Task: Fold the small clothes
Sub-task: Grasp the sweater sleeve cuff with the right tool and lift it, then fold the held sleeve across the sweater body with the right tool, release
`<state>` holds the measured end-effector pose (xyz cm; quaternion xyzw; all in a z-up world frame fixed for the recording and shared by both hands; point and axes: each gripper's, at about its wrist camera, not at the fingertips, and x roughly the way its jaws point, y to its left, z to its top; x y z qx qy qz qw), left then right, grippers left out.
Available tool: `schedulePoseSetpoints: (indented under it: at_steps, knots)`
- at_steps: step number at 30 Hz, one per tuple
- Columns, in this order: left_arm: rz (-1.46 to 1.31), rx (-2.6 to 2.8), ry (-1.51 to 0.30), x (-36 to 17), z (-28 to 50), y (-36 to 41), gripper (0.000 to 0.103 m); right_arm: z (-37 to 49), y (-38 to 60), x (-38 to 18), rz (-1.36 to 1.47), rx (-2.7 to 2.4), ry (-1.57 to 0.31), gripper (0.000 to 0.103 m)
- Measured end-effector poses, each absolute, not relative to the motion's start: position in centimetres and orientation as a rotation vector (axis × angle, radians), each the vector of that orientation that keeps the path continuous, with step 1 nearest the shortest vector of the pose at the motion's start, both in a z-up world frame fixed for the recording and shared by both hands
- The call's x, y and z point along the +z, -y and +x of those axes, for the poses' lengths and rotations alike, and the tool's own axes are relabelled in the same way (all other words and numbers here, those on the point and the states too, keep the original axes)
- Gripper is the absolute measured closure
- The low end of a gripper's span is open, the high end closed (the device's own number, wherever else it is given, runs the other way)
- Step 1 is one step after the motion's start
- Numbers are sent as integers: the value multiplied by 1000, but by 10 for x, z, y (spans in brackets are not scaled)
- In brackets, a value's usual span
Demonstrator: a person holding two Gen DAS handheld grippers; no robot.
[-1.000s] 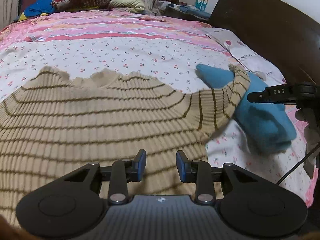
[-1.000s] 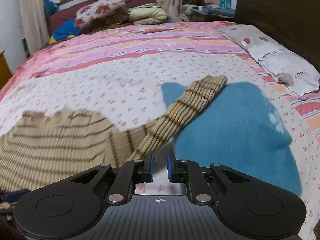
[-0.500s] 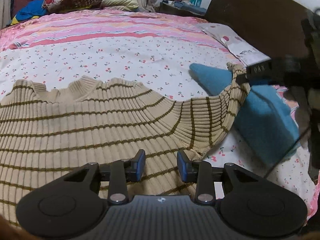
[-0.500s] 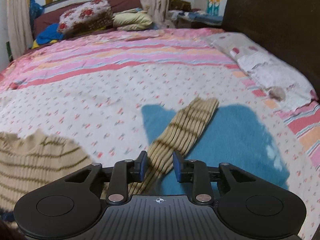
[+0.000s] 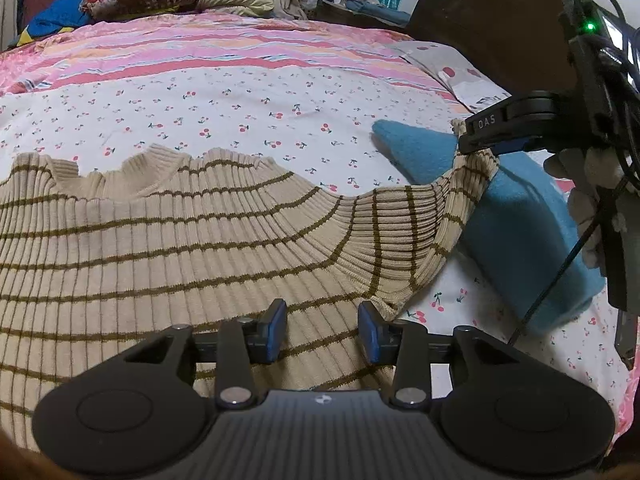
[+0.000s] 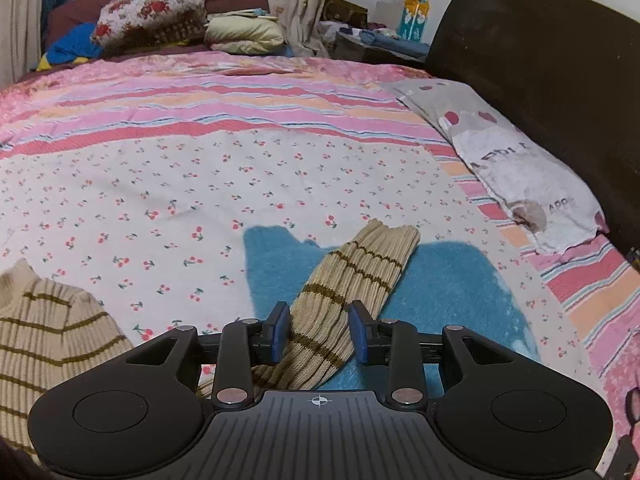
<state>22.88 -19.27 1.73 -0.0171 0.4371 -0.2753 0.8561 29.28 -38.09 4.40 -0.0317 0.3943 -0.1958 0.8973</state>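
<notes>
The beige striped sweater (image 5: 192, 240) lies spread flat on the bed (image 5: 240, 92), neckline away from the person, with its right sleeve (image 6: 352, 280) stretched out sideways over a blue garment (image 6: 452, 280). The step in hand looks like the first sleeve fold: the right gripper (image 6: 319, 330) has its fingers spread wide to either side of the sleeve, about midway along it, touching nothing firmly, so the sleeve is not held. The left gripper (image 5: 322, 330) hovers low over the sweater's body near the armpit, its fingers likewise parted and empty.

The next move, as I judge it, calls for the right fingers to close on the sleeve alone and carry it across onto the body, while the left one pins the shoulder seam.

The blue garment directly under the sleeve is the main nuisance; a deep pinch could catch it too. A pillow (image 6: 516, 168) lies along the dark headboard (image 6: 540, 60) to the right, and floral cushions (image 6: 152, 12) sit at the far end, both well apart from the work.
</notes>
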Motion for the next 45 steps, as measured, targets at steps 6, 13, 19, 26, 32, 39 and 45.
schedulePoseSetpoints:
  at_steps: [6,13,19,26,32,39,45]
  knots:
    - [-49,-580,-926,13,225,186,58,293,380,45,-128,-439,-836,75]
    - [-59,-568,-931,7,216,173,58,276,393,52,-121,-455,-862,94]
    - [-69,-568,-943,1,214,168,58,248,430,56,54,-496,-866,92]
    - [-86,-556,-936,3,216,165,58,277,424,77,111,-467,-795,73]
    - [-99,-557,-939,0,216,161,58,322,394,53,-103,-556,-861,55]
    - [-140,-540,-926,5,214,141,58,308,401,52,-8,-549,-843,93]
    - [-162,-496,-892,15,212,121,58,288,350,77,30,-351,-746,95]
